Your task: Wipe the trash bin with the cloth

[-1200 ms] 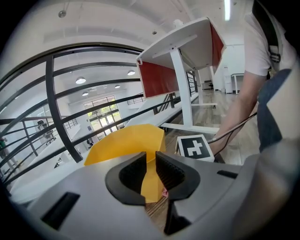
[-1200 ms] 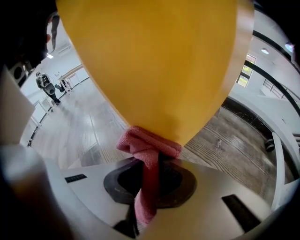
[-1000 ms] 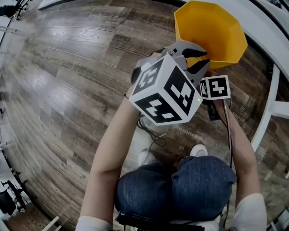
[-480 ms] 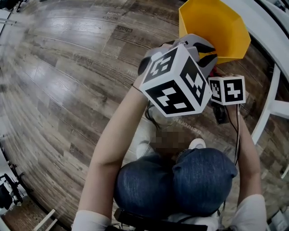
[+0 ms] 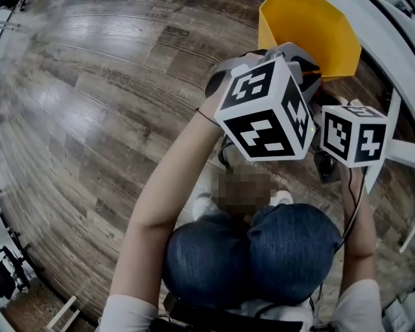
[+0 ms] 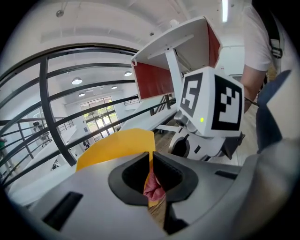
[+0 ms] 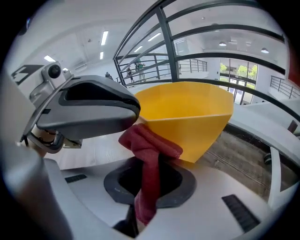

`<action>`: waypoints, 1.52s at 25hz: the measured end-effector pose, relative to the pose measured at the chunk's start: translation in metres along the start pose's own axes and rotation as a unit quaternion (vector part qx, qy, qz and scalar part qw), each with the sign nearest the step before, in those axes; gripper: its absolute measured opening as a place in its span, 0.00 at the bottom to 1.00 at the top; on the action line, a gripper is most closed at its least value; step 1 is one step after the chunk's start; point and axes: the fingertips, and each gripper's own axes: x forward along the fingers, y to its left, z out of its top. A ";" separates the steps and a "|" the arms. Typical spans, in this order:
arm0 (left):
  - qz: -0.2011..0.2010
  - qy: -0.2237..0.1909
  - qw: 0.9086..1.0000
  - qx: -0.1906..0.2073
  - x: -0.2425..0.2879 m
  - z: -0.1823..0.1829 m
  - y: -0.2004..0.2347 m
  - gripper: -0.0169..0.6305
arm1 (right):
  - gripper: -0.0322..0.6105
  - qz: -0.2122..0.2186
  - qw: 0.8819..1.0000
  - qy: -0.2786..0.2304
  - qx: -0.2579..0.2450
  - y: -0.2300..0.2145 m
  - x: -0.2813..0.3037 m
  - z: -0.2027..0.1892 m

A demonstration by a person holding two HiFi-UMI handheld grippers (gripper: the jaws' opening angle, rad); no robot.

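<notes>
Bright, even light from tall windows and ceiling strips; mild sheen on the floor. Fisheye bends all edges (black corners in both gripper views); near parts look soft.

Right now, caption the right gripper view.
Right hand-held gripper clamps a red cloth in front of the yellow trash bin.

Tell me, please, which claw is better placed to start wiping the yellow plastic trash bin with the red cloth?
Probably left. The left claw has just been closing on the red cloth, pinching its far end beside the rim of the yellow plastic trash bin; the right claw grips it farther back.
</notes>
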 end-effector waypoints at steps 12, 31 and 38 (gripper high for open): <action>0.014 0.015 1.000 0.014 -0.010 -0.014 0.013 0.07 | 0.13 -0.022 0.999 0.029 0.000 -0.012 0.016 -0.017; 0.005 0.019 0.999 0.043 -0.008 -0.016 0.003 0.08 | 0.13 -0.065 0.994 0.090 -0.011 -0.039 0.065 -0.059; 0.015 0.017 0.999 0.040 -0.008 -0.015 0.005 0.08 | 0.13 -0.063 0.992 0.112 -0.007 -0.041 0.085 -0.075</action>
